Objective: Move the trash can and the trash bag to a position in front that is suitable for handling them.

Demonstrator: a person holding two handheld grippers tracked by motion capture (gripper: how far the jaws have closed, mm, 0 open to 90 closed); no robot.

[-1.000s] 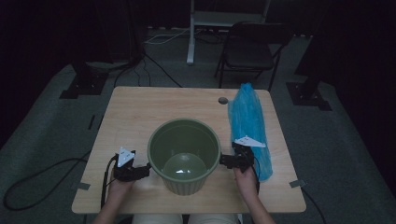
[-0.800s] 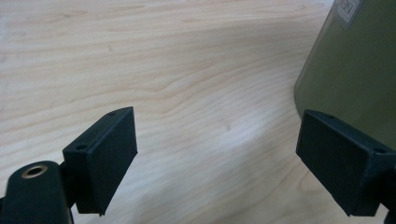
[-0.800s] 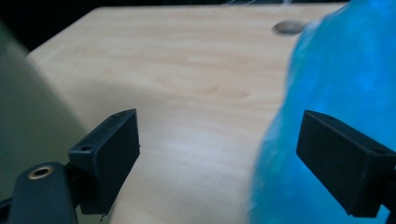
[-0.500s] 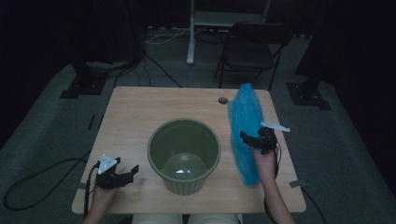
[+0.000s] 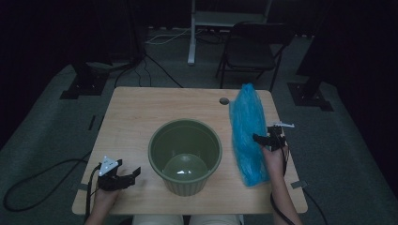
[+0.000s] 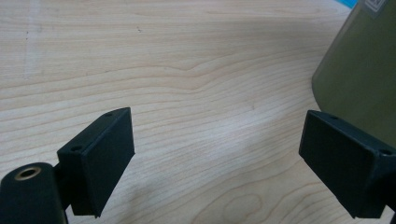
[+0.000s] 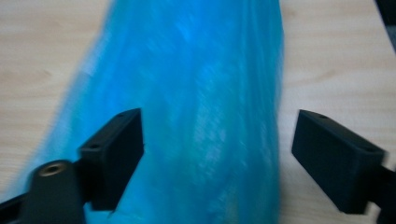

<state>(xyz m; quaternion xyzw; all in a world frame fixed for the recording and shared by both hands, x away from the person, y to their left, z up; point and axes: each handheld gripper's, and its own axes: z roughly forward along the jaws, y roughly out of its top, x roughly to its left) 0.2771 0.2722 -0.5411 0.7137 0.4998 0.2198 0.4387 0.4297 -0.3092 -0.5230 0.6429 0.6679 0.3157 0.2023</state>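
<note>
Label [image 6: 376, 4] on green bin [image 6: 359, 70] — writing unreadable, cropped.

Wooden table [image 5: 141, 117] mid-frame. Green bucket [image 5: 185, 154] at centre, clear dome inside. Blue plastic bag [image 5: 248, 136] lies right of it. Right gripper [image 5: 261, 139] at the bag's right edge, jaws just been closing. Left gripper [image 5: 131, 173] lower left, jaws apart, nothing between.

Light wood table [image 5: 141, 117] on grey carpet. Big green pot [image 5: 185, 154] stands near front middle. Long blue plastic bag [image 5: 247, 133] lies along right side.
</note>
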